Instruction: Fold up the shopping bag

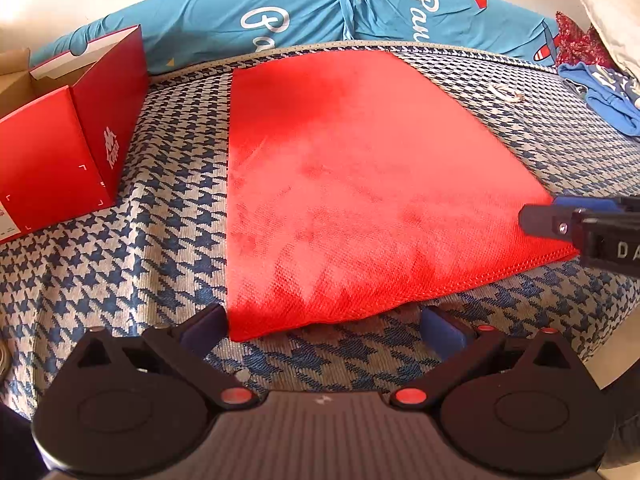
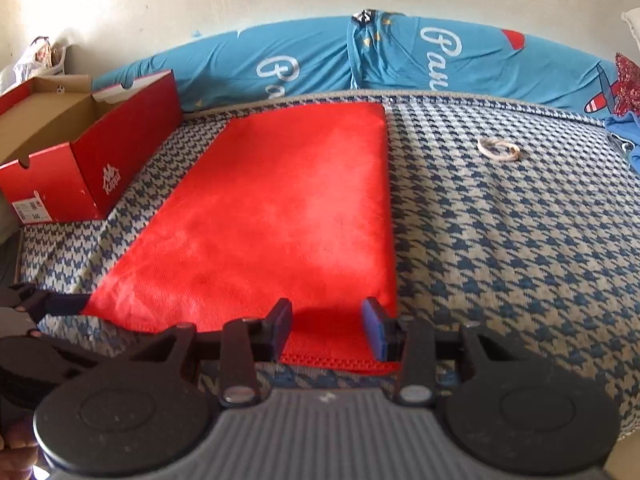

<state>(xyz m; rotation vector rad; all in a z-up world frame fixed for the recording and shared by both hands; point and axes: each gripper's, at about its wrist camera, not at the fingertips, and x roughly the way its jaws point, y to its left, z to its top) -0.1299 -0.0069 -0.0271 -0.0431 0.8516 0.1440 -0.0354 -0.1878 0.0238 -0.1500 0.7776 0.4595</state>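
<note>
A red non-woven shopping bag lies flat as a long rectangle on the houndstooth bed cover. My left gripper is open at the bag's near left corner, and the near edge sits just ahead of its blue pads. In the right wrist view the bag runs away from me. My right gripper is open and straddles the near right corner, with red fabric between its fingers and nothing clamped. The left gripper's finger shows at the bag's other near corner.
An open red shoe box stands left of the bag. A blue printed bolster lines the far edge against the wall. A pale band loop lies right of the bag. Blue clothing and a white pillow sit far right.
</note>
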